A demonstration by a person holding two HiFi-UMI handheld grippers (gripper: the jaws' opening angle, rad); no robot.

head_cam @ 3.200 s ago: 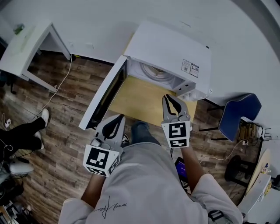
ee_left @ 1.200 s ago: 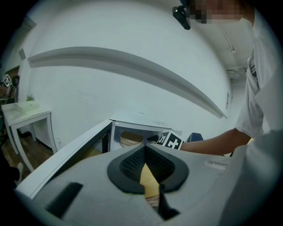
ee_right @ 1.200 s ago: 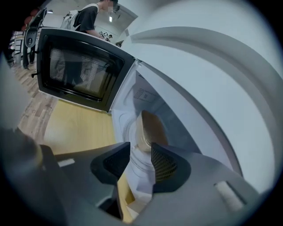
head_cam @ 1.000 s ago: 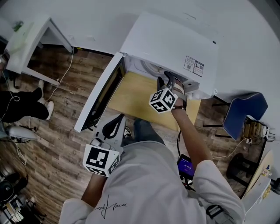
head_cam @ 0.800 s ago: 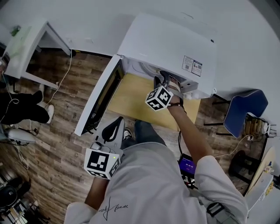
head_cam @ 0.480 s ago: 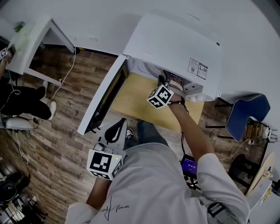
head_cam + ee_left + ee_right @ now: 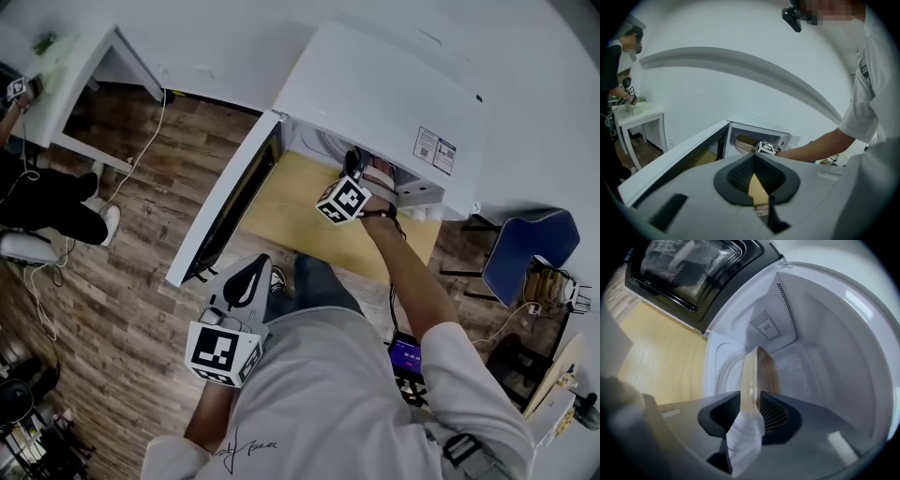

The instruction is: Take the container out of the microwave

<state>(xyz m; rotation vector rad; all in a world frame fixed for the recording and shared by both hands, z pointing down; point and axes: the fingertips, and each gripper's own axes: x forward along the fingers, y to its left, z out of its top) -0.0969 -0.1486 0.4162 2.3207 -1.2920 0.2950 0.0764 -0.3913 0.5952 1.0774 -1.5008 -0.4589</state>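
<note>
- The container point(image 7: 757, 376) sits inside the microwave point(image 7: 375, 84), near the cavity's front, with its rim running edge-on between the jaws of the right gripper point(image 7: 751, 401).
- Those jaws have just been closing, and their pads seem to press on the rim from both sides. The view is too close to be sure of the far pad.
- The right arm point(image 7: 403, 272) stretches far forward and the gripper dips into the opening. Its marker cube point(image 7: 342, 200) stays outside, over the table point(image 7: 281, 220).
- The left gripper point(image 7: 246, 277) hangs near the body with its jaw tips together and nothing between them.
- From the head view, the microwave's top hides the container and the right jaws.
- The door point(image 7: 220, 216) stands swung out to the left.
- The white cavity wall point(image 7: 825, 348) lies well to the right of the container.
</note>
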